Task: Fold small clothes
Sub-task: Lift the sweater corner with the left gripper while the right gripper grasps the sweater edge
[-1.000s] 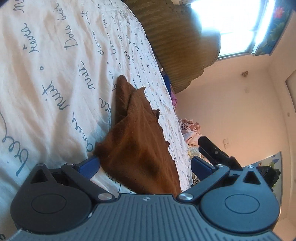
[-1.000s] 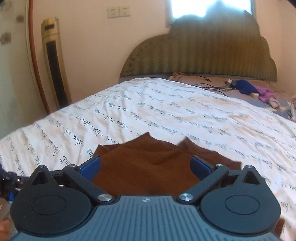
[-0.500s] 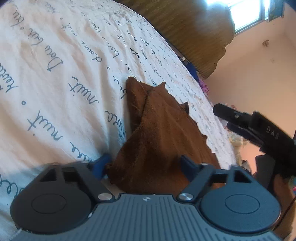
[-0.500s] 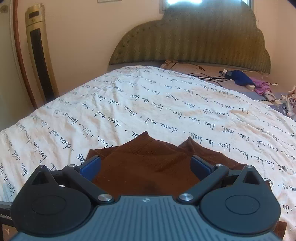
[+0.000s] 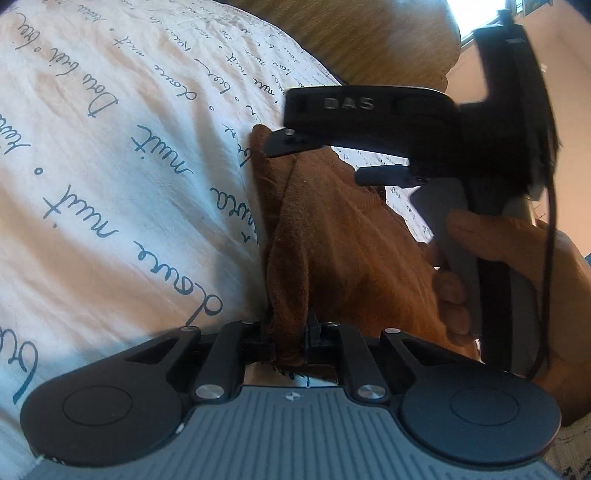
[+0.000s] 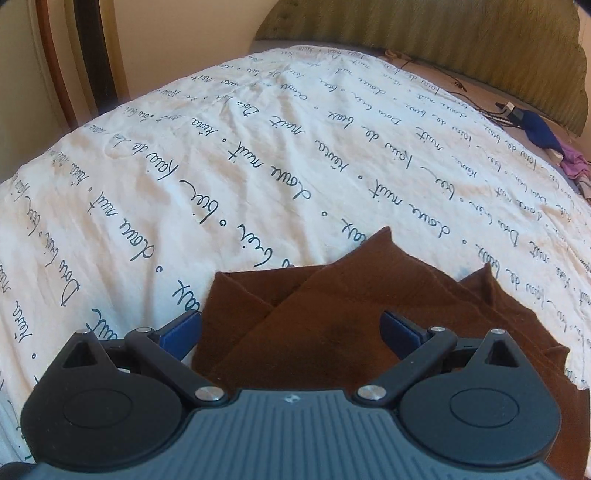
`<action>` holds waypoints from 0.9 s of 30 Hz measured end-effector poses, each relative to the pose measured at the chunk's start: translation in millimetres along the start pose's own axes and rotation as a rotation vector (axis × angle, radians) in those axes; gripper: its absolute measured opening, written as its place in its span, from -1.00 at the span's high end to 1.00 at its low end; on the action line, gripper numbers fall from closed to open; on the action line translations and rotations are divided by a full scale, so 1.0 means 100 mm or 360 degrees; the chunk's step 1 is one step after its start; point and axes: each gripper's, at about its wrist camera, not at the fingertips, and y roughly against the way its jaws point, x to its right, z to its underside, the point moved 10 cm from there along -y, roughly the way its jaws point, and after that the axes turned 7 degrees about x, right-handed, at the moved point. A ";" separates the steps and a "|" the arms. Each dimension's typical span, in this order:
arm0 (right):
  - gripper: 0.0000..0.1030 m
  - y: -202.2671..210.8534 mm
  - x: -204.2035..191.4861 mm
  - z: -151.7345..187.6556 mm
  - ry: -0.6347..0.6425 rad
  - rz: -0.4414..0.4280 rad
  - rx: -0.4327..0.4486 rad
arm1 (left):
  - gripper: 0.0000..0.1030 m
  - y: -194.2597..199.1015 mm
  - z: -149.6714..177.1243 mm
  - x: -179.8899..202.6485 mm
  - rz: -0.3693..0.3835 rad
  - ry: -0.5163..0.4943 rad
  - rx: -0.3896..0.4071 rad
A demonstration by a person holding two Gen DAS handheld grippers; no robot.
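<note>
Brown cloth (image 5: pixel 347 240) lies on the bed (image 5: pixel 110 155), partly folded, its layers overlapping with pointed corners toward the headboard (image 6: pixel 443 33). My left hand-held gripper (image 5: pixel 291 339) is clamped tight on the near edge, a bunched ridge of fabric pinched between the closed fingers. My right hand-held gripper (image 6: pixel 291 325) hovers over the cloth with its blue fingers (image 6: pixel 181 328) spread wide, one at the cloth's left edge over the sheet, the other above the brown fabric. From the left camera I see that right hand-held gripper (image 5: pixel 332 155) reaching across the far end of the cloth, my right hand (image 5: pixel 517 266) wrapped round its handle. The sheet is white with looping blue script. Far right, a blue item (image 6: pixel 539 129) and something purple (image 6: pixel 576 162) sit near the headboard.
</note>
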 end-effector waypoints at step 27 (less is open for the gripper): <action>0.77 0.35 0.21 -0.04 -0.0045 -0.0236 0.0204 | 0.80 -0.02 -0.08 0.39 0.0196 -0.0027 0.0052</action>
